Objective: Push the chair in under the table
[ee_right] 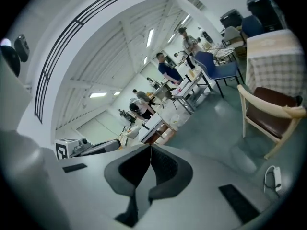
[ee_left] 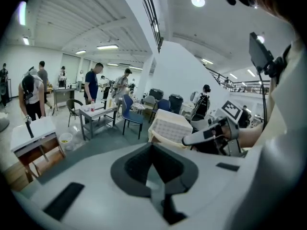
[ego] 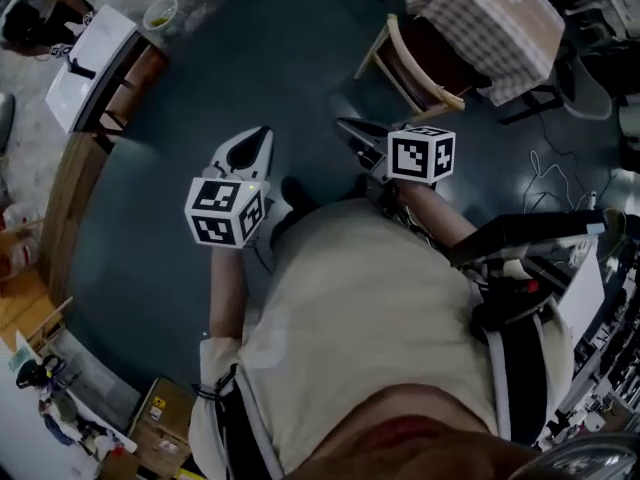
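**Inspector:** Head view, nearest first. The person's shirt [ego: 370,298] fills the bottom. Beyond it the left tongs [ego: 258,140] and right tongs [ego: 347,126] are held over the floor [ego: 280,58], touching nothing.

**Clerk:** The chair?

**Inspector:** The chair [ego: 432,56] stands ahead and to the right. Its backrest [ego: 404,60] is toward the person and its seat is drawn out from the cloth-covered desk [ego: 490,18]. Not yet pushed in, by my reading.

**Clerk:** Left gripper view?

**Inspector:** Left tongs [ee_left: 152,150] pinched together, nothing between them. The desk [ee_left: 170,126] sits straight ahead, well apart.

**Clerk:** Right gripper view?

**Inspector:** Right tongs [ee_right: 150,150] likewise closed and empty. The chair [ee_right: 271,119] is off to the right, with the desk [ee_right: 276,56] behind it.

**Clerk:** Recommendation?

**Inspector:** Closed tongs will serve for pushing. Set both tips against the backrest, one toward each end. Press level and straight at the desk so the chair neither slews nor tips. Mind the chair legs near the desk's frame.
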Available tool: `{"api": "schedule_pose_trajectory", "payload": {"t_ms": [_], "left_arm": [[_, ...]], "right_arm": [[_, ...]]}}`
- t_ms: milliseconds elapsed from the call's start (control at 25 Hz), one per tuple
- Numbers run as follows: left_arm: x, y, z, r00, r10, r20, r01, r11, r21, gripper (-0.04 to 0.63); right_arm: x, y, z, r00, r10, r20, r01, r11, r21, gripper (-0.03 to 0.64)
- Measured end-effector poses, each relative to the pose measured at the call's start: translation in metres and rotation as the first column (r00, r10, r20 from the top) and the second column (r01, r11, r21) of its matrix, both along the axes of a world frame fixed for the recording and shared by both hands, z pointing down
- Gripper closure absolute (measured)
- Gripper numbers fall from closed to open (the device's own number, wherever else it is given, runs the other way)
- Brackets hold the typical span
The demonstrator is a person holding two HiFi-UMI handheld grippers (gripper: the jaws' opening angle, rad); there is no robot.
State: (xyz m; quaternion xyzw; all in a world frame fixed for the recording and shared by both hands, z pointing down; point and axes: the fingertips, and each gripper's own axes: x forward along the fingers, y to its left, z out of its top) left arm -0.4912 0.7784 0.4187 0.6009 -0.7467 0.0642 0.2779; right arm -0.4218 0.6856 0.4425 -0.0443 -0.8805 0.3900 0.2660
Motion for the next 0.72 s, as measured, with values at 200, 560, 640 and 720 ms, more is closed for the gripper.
{"api": "schedule_pose_trajectory", "payload": {"t_ms": [200, 560, 640, 720], "left_arm": [[-0.026, -0.003, 0.005, 0.988, 0.148, -0.035, -0.147, 0.989, 0.018, 0.589], [-0.012, -0.046, -0.002, 0.958, 0.286, -0.027, -0.286, 0.958, 0.029, 0.589], [-0.015, -0.049, -0.001, 0.952, 0.305, -0.024, -0.305, 0.952, 0.015, 0.589], [-0.016, -0.053, 0.002, 0.949, 0.314, -0.032, -0.315, 0.949, -0.004, 0.589]], "right_arm": [[-0.009, -0.010, 0.020, 0.966, 0.240, -0.099, -0.251, 0.961, -0.117, 0.604], [0.014, -0.083, 0.048, 0.859, 0.464, -0.217, -0.505, 0.835, -0.219, 0.604], [0.018, -0.104, 0.062, 0.815, 0.526, -0.245, -0.577, 0.775, -0.256, 0.604], [0.026, -0.129, 0.078, 0.752, 0.600, -0.272, -0.659, 0.682, -0.316, 0.604]]}}
